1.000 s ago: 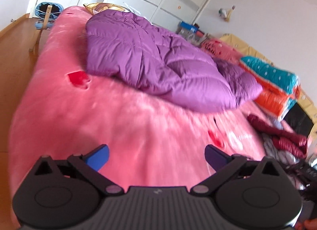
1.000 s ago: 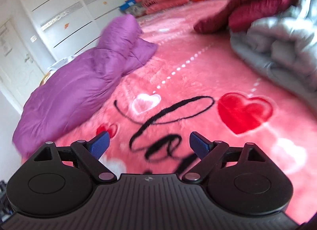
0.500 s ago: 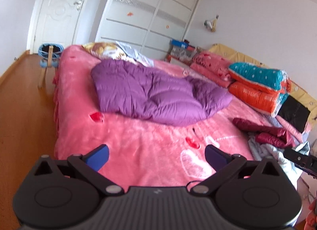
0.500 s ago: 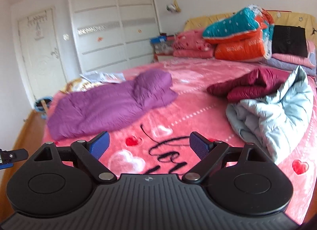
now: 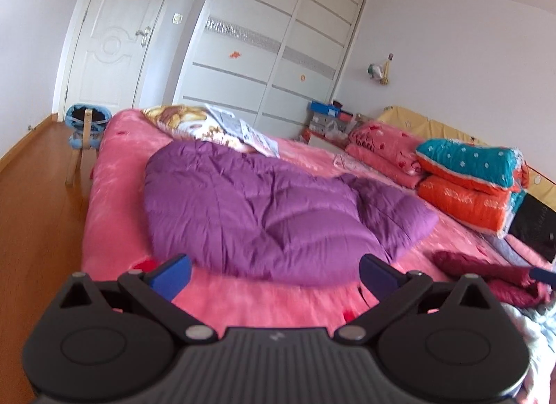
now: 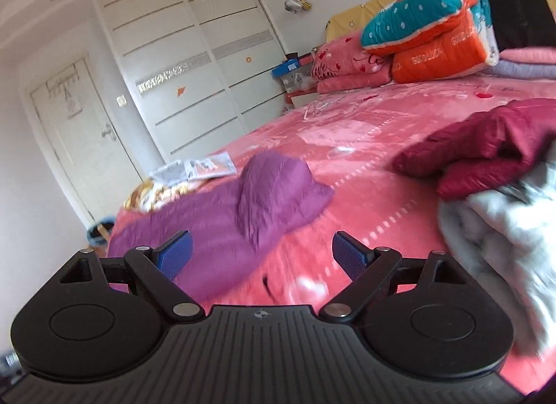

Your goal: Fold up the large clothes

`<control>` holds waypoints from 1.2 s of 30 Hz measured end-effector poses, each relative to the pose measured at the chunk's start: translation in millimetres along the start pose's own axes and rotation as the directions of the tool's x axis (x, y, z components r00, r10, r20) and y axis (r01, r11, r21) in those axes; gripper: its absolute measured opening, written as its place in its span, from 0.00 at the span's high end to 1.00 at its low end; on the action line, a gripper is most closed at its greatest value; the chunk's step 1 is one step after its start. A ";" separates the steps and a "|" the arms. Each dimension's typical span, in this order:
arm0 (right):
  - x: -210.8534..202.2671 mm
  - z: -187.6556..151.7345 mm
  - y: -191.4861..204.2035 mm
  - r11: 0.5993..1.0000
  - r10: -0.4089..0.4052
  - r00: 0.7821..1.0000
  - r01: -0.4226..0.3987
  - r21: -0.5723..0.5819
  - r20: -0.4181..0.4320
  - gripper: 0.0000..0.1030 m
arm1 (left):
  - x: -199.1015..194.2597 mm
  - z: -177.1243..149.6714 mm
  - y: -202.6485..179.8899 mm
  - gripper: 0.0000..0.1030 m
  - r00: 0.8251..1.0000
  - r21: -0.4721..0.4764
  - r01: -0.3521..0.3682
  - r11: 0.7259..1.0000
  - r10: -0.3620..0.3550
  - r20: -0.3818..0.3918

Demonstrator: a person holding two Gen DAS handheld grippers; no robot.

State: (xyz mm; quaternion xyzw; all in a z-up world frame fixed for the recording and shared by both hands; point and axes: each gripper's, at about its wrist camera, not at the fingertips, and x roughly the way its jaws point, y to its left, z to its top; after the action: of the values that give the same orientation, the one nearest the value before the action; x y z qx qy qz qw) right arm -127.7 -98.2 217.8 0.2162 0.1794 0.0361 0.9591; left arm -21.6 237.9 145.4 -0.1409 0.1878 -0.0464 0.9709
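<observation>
A purple padded coat (image 5: 264, 212) lies spread on the pink bed (image 5: 114, 202), also seen in the right wrist view as the purple coat (image 6: 236, 223). A dark red jacket (image 6: 486, 153) and a pale grey padded jacket (image 6: 504, 237) lie crumpled at the right. My left gripper (image 5: 274, 273) is open and empty, held just short of the purple coat's near edge. My right gripper (image 6: 262, 258) is also open and empty, above the bed between the purple coat and the grey jacket.
Folded quilts, teal (image 5: 469, 160) on orange (image 5: 465, 204), and pink blankets (image 5: 382, 153) are stacked at the headboard side. Papers (image 5: 243, 129) and a printed pillow lie at the bed's far end. A white wardrobe (image 5: 271, 56), a door (image 5: 111, 39) and a small stool (image 5: 83, 126) stand beyond.
Both grippers stayed open. The left view has moved in closer to the purple coat and looks higher. The right view has tilted and come nearer the bed and the jackets.
</observation>
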 end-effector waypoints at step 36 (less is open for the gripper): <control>335.1 -43.7 -23.0 0.955 -0.248 0.954 0.212 -0.206 -0.167 0.00 | 153.1 12.3 25.6 0.01 0.995 0.061 -0.098 0.993 0.097 0.016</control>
State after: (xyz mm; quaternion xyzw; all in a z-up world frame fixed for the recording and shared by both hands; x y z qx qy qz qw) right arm 169.0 -52.2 61.1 0.0988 0.2903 -0.0389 0.9510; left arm 125.6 243.7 95.1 -0.1018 0.1866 -0.0039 0.9771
